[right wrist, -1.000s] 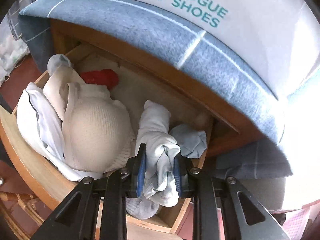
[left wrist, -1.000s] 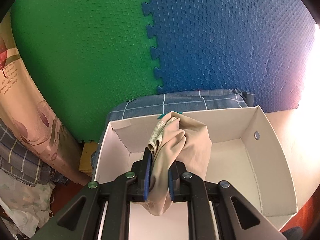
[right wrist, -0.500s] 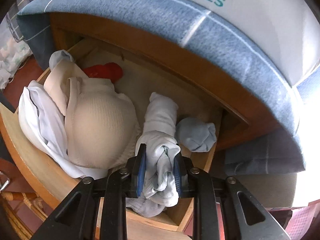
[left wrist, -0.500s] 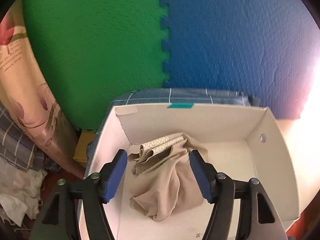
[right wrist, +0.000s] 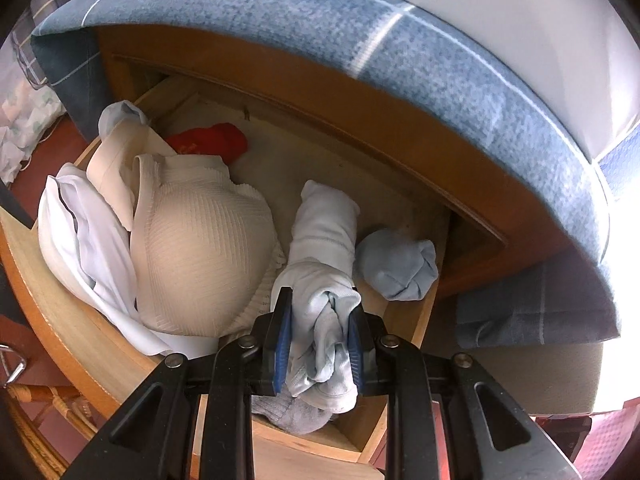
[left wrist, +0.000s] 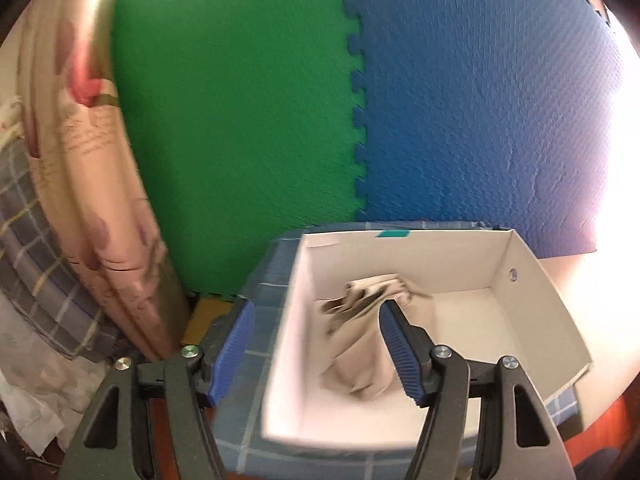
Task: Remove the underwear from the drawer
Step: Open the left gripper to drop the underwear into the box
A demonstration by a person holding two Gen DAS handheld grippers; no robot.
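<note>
1. underwear (right wrist: 320, 320), pale blue and rolled, sits pinched between the blue pads of my right gripper (right wrist: 320, 344), low at the front of the wooden drawer (right wrist: 60, 320). a beige piece (left wrist: 372, 336) lies in the white box (left wrist: 532, 304), and my left gripper (left wrist: 320, 348) hangs spread wide above it, holding nothing.
2. i judge the cloth light, soft and limp; it should sag and trail, not slide. the bunched knot between the pads looks like the firmest place to hold, so i would not shift the grip.
3. its long tail reaches back along the drawer floor, touching the cream bra (right wrist: 200, 252) on one side, with a blue sock ball (right wrist: 396, 264) just beside it. a lift could drag either one.
4. edges: the cabinet's wooden lip (right wrist: 360, 108) overhangs the back of the drawer, and the front rail lies just under my fingers. open room is upward and toward me.
5. the left view is blurred, so the box's near rim is hard to place.
</note>
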